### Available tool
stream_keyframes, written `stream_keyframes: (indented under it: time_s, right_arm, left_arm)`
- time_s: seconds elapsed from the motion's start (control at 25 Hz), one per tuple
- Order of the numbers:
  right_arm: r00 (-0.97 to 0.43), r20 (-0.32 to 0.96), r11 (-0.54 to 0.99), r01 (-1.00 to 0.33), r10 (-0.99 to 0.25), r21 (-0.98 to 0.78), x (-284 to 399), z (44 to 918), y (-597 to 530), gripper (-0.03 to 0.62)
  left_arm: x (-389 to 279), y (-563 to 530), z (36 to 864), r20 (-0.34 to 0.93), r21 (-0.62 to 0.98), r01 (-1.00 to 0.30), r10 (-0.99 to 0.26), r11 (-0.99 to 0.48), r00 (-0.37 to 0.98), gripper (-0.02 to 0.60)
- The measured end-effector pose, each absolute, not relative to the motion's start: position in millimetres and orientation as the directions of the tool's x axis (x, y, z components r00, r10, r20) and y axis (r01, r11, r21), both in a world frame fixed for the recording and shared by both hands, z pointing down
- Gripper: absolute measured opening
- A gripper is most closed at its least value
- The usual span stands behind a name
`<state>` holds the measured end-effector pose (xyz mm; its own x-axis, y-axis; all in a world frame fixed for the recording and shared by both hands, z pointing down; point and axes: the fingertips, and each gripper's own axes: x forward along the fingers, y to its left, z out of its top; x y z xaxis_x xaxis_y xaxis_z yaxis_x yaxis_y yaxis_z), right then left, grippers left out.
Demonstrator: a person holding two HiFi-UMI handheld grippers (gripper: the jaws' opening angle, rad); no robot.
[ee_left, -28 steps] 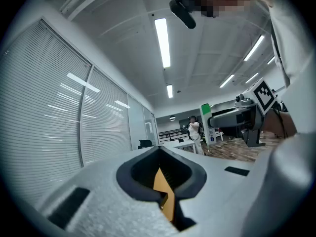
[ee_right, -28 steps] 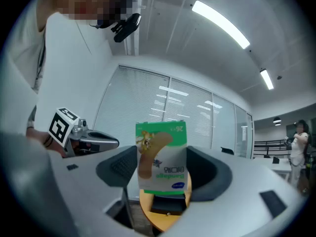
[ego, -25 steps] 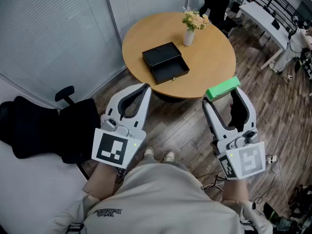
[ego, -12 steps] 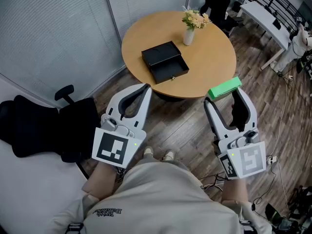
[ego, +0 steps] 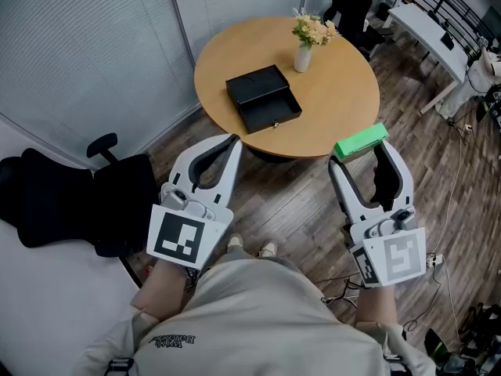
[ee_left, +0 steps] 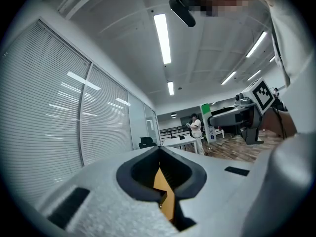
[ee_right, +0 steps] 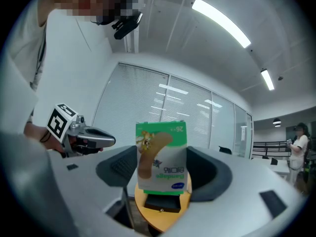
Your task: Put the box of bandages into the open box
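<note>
My right gripper (ego: 359, 154) is shut on a green box of bandages (ego: 361, 140), held over the wooden floor just short of the round table's (ego: 337, 92) near edge. The right gripper view shows the bandage box (ee_right: 161, 156) upright between the jaws, its printed face toward the camera. An open black box (ego: 264, 99) lies on the table, its lid laid back; it shows small below the bandages as the black box (ee_right: 160, 203). My left gripper (ego: 232, 141) is shut and empty, held left of the table's near edge.
A white vase of flowers (ego: 308, 44) stands on the table behind the black box. A black office chair (ego: 86, 198) sits at my left. Desks (ego: 427, 30) and cables lie at the right. A person (ee_left: 196, 131) stands far off in the room.
The view has shifted slightly; both grippers and the bandage box hold almost the same places.
</note>
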<state>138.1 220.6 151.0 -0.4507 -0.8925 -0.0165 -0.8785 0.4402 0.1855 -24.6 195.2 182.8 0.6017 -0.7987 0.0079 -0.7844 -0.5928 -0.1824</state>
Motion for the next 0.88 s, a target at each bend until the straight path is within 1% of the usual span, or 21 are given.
stream_keyframes:
  time_s: [0.88]
  right_arm:
    - [-0.484, 0.005, 0.479, -0.864, -0.875, 0.157, 187, 173, 221, 0.291]
  left_arm:
    - [24, 204, 202, 0.066, -0.192, -0.794, -0.815, -0.577, 0.576, 0.021]
